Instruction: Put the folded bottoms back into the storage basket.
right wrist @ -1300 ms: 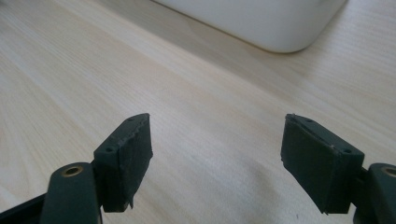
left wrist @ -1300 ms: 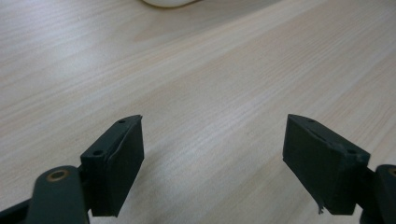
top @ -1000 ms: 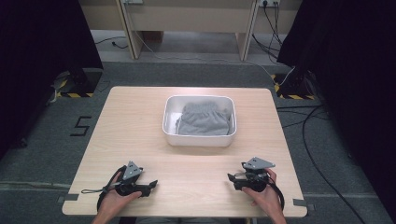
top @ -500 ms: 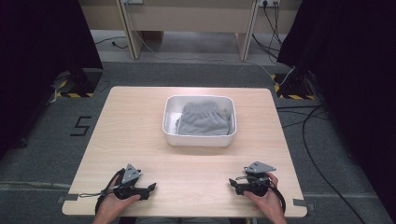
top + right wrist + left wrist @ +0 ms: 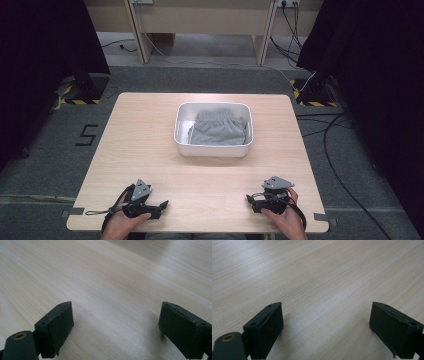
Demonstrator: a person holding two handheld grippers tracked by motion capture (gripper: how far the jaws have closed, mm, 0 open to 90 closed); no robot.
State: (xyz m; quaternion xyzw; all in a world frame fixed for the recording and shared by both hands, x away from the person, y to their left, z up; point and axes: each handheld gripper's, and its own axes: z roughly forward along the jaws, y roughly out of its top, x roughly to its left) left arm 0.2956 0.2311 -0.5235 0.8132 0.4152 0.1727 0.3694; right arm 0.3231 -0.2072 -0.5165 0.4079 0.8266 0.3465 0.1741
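Well beyond both grippers' parted fingers (image 5: 265, 327), grey cloth (image 5: 218, 128) fills tub (image 5: 213, 148)

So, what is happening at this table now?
A person holds tongs in each hand at the near edge of the table. The left tongs and the right tongs are empty, and their jaws have just been opening. A grey cloth lies in the white tub, untouched.

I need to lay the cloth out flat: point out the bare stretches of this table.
The table is bare left of the white bin and right of it up to the edge. The widest free patch lies between the bin and the left gripper and right gripper. The bin itself holds grey cloth.
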